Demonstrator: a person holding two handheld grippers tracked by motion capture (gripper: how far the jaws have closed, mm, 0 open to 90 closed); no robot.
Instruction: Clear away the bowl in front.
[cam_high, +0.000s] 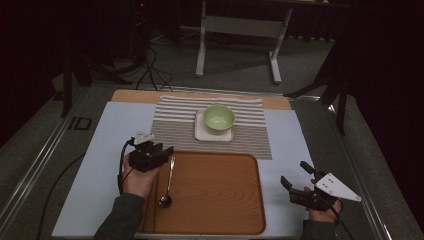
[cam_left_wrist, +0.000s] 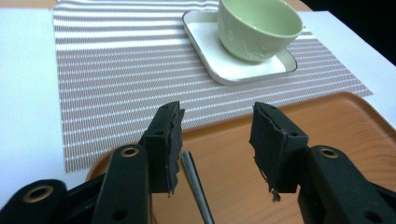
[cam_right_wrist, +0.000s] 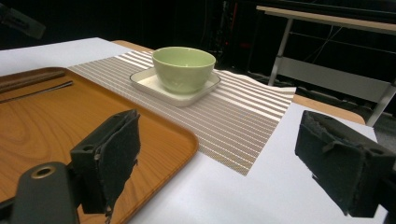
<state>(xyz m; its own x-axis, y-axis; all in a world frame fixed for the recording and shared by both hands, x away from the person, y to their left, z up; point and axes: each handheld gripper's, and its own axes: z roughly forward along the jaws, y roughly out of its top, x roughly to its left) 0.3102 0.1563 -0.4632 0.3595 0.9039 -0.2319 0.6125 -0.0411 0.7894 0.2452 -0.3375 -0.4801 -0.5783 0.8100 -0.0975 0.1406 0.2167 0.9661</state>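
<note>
Hovering over the spoon (cam_high: 168, 180) on the tray (cam_high: 220, 200)

Left tongs (cam_left_wrist: 217, 140) stand open above the handle, which lies between them nearer one pad, untouched. Right tongs (cam_right_wrist: 238, 163) are open too, beside the tray.

— Where does the high view sit?
— Above the near edge, looking forward and down; the wooden tray (cam_high: 210, 192) lies toward 6 o'clock, the green bowl (cam_high: 219, 119) toward 12.
— And the left gripper view?
— Low over the tray's (cam_left_wrist: 327, 135) far left corner, close, facing the bowl (cam_left_wrist: 259, 28) at 1 o'clock.
— The right gripper view?
— Low beside the tray (cam_right_wrist: 70, 126), facing the bowl (cam_right_wrist: 183, 67) at 11 o'clock.
— What do they share?
— Bowl, square plate (cam_high: 202, 132), striped placemat (cam_high: 170, 125), tray.
</note>
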